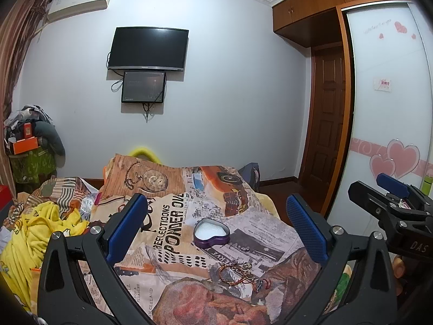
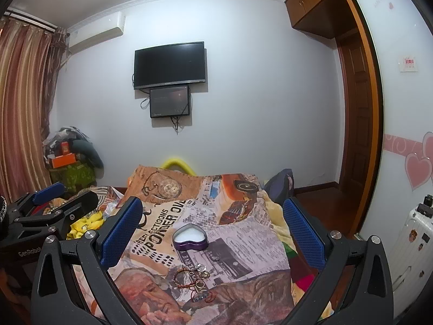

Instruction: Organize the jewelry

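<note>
Nothing is picked up yet; this reads as the opening of the sorting, with both tools hanging above the bed and looking down on the work.

Furthest left lies a crumpled yellow fleece garment (image 1: 40, 233), apart from the task. Next comes the left gripper (image 1: 216, 227), its blue-padded jaws spread wide and empty, touching nothing. Between those jaws, on the newspaper-print bedspread (image 1: 173, 216), sits the purple heart-shaped tin with a white lining (image 1: 211, 233), open and with nothing visible inside. Nearer the camera and slightly right of the tin lies the loose heap of jewelry (image 1: 238, 270): a brown beaded bracelet, a few metal rings, and a red cord piece, all tangled close together and well short of the tin.

The right gripper (image 2: 213, 230) is likewise splayed fully and holds nothing; from its own view the tin (image 2: 190, 239) and the heap (image 2: 196, 279) lie ahead between its jaws.

The likely next move is to lower one tool onto a single piece at the heap's edge and pinch it. That calls for a fine, low approach, since the rings are thin, lie flat on soft cloth, and may drag neighbours along.
</note>
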Motion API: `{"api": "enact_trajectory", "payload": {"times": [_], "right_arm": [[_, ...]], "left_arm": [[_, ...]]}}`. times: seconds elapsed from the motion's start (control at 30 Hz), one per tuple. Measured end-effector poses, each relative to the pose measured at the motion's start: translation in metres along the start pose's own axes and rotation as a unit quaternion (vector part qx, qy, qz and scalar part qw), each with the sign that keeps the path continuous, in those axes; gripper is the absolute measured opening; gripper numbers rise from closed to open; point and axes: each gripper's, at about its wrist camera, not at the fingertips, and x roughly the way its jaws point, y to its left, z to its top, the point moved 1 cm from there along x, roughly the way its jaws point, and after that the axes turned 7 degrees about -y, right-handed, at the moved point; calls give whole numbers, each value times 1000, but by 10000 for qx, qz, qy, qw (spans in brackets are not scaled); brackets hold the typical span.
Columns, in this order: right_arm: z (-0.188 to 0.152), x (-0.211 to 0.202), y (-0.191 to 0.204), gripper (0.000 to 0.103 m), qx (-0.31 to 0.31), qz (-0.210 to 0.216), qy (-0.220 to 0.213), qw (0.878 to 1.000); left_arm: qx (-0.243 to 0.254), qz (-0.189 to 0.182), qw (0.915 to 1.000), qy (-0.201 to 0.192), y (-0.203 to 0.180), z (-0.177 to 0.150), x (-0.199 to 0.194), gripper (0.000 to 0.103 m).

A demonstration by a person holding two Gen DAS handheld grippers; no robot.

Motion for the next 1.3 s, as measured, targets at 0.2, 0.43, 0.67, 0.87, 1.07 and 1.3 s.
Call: {"api": "enact_trajectory", "payload": {"times": [0.2,0.43,0.67,0.87,1.07,1.3], "right_arm": [[-7,10,-8,103,43,-35,178,9998],[-25,32,-20,103,36,-210,619,9979],[-49,59,-33,103,-43,-375,1202,9920],[-71,85,-39,103,-53,-343,1659,9855],[-97,113,-41,101,-63,-174,2060,9784],[-124,137,-40,76,-83,198,2508,9678]], "left_arm": [[41,20,9999,145,2,-7,11,103],[178,202,9980,570,9,-26,42,103],[104,240,9927,1180,25,-55,82,103],[175,170,9836,1787,30,-83,116,102],[293,-95,9713,2359,26,-113,147,100],[378,-339,9528,2992,21,-146,179,82]]}}
